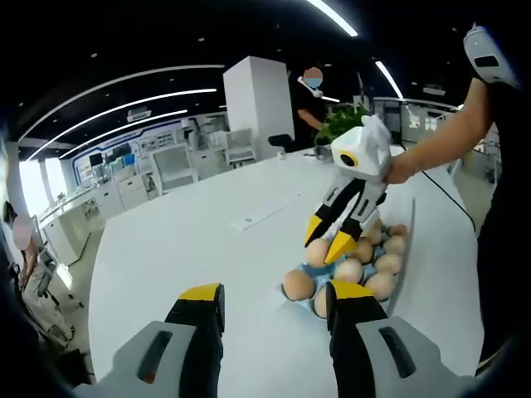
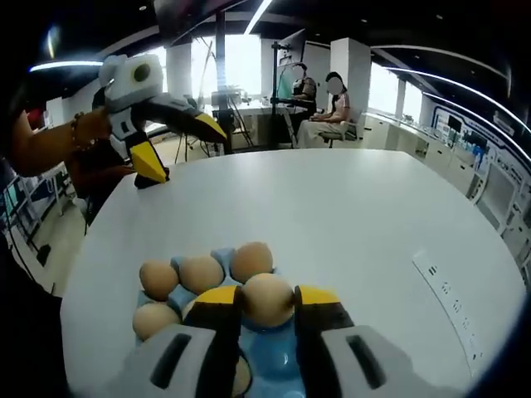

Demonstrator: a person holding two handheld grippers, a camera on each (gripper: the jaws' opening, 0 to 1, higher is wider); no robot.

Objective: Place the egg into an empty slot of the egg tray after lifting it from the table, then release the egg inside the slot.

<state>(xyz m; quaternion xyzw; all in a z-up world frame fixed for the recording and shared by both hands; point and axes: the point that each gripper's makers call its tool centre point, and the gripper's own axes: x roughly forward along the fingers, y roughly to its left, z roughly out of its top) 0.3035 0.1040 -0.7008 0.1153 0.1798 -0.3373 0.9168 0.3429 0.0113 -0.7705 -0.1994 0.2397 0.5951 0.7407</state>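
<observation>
Egg (image 2: 267, 300) sits clamped between my right gripper (image 2: 267, 308) tips, low centre of frame, over the blue tray (image 2: 274, 352) (several eggs already seated). My left gripper (image 1: 274, 308) hangs open, holding nothing.

Open office, ceiling light strips (image 1: 124, 104), white pillar (image 1: 259, 99), bright windows (image 2: 241, 62)

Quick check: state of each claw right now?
Left claw: open, empty, above the table.
Right claw: closed on an egg over the egg tray.
</observation>
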